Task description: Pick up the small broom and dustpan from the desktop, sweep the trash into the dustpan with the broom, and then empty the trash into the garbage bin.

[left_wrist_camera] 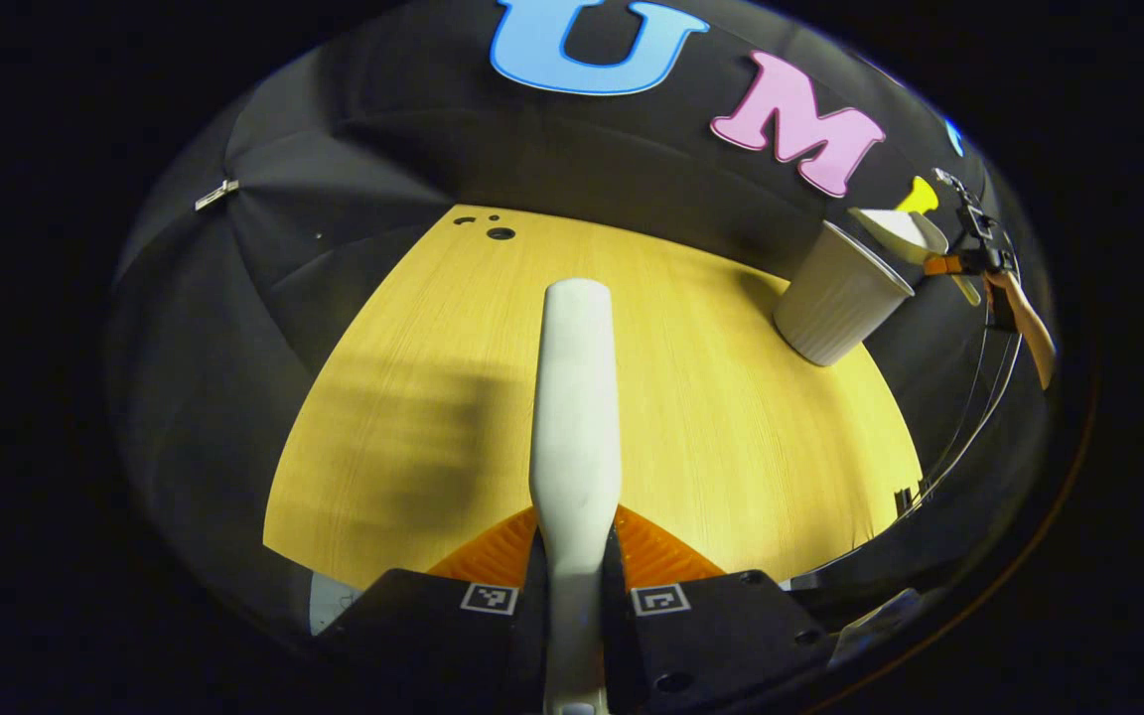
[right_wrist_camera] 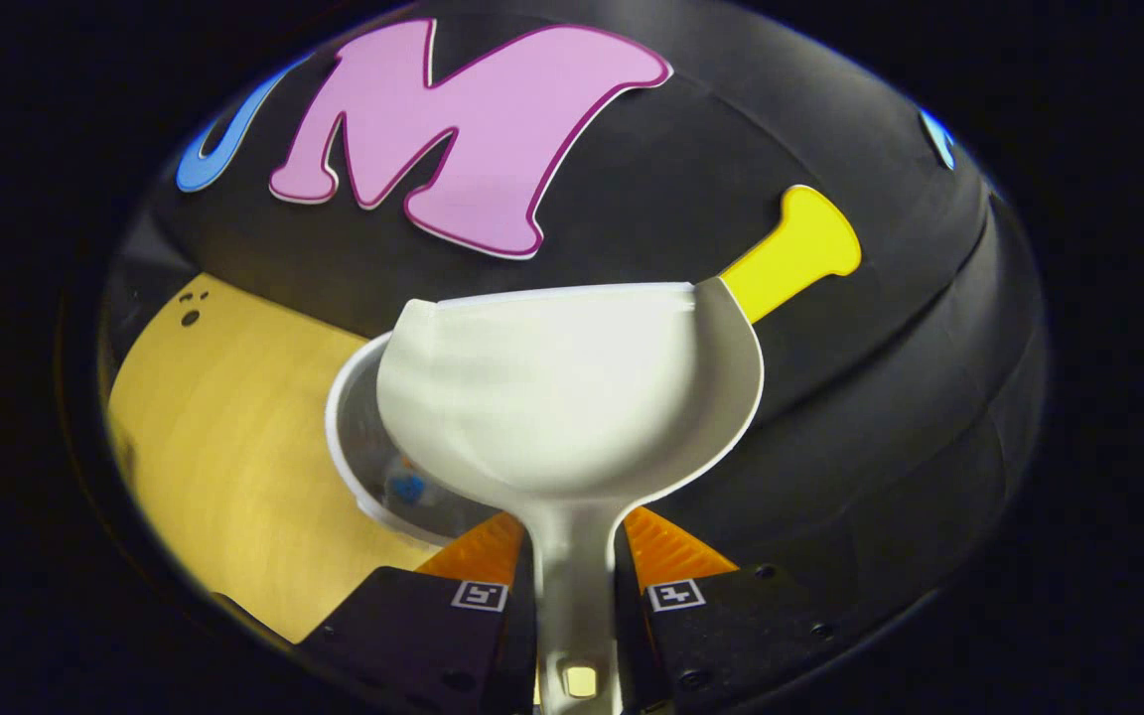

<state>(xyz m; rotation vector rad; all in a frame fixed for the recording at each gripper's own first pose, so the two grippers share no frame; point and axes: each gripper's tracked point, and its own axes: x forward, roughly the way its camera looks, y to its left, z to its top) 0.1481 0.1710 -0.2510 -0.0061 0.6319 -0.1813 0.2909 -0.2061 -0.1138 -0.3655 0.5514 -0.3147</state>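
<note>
My left gripper is shut on the small broom, whose white handle points forward over the wooden table. At the table's far right stands the white garbage bin, with the white dustpan tipped above its mouth in the other gripper. In the right gripper view, my right gripper is shut on the stem of the dustpan. The pan's scoop hangs over the bin and covers most of its opening. A small blue bit of trash lies inside the bin.
A few small dark holes mark the table's far edge. Black cloth walls close in behind and beside the table. A hand and thin cables are at the far right of the left gripper view.
</note>
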